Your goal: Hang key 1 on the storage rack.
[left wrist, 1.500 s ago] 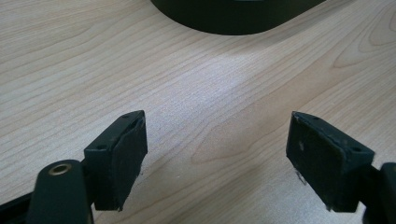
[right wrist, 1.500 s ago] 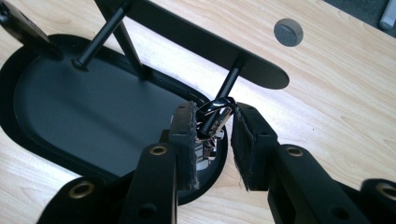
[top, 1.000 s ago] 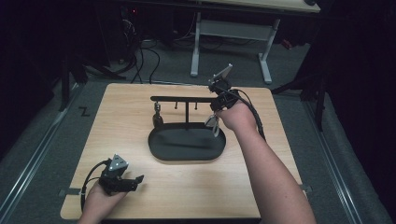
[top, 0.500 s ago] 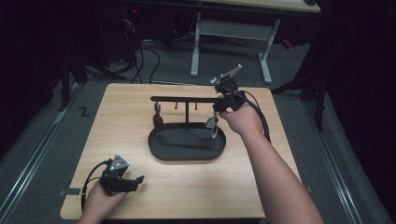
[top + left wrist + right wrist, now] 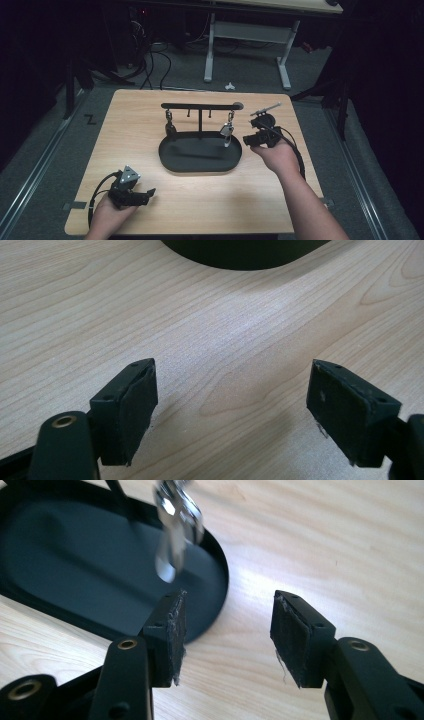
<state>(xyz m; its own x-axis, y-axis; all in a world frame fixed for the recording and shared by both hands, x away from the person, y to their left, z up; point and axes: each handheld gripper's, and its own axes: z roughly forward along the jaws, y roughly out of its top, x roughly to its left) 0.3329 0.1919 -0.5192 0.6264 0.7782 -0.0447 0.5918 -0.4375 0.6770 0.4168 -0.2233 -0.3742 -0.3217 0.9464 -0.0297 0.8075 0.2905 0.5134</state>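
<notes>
A black key stand [image 5: 200, 107] sits near the middle of the wooden tabletop [image 5: 140, 115]: an oval tray base [image 5: 195, 157] with an upright post carrying a horizontal bar, so that whatever hangs from its hooks dangles above the tray and anything that slips off lands inside the rim rather than on the wood. A silvery key bunch [image 5: 227, 131] hangs from the right end of the bar, and a darker item [image 5: 170, 127], too small to identify, hangs toward the left end. The right claw [image 5: 248, 140] is held just beside the right edge of the tray, level with the hanging keys, jaws parted with nothing between them; in the right gripper view the keys [image 5: 175, 525] swing blurred just above and ahead of the left pad [image 5: 172, 630], with the tray's rim [image 5: 220, 575] beneath them. That placement suggests the hand is lined up sideways so the keys can pass between the pads, letting it pinch the bunch low while the ring stays free to lift off its hook. The left claw [image 5: 150, 192] rests low over the tabletop's near-left corner, well apart from the stand, jaws spread wide and empty; its own view shows bare wood between the pads [image 5: 132, 405] and the tray's near edge [image 5: 245, 250] farther off, apparently parked out of the way.
</notes>
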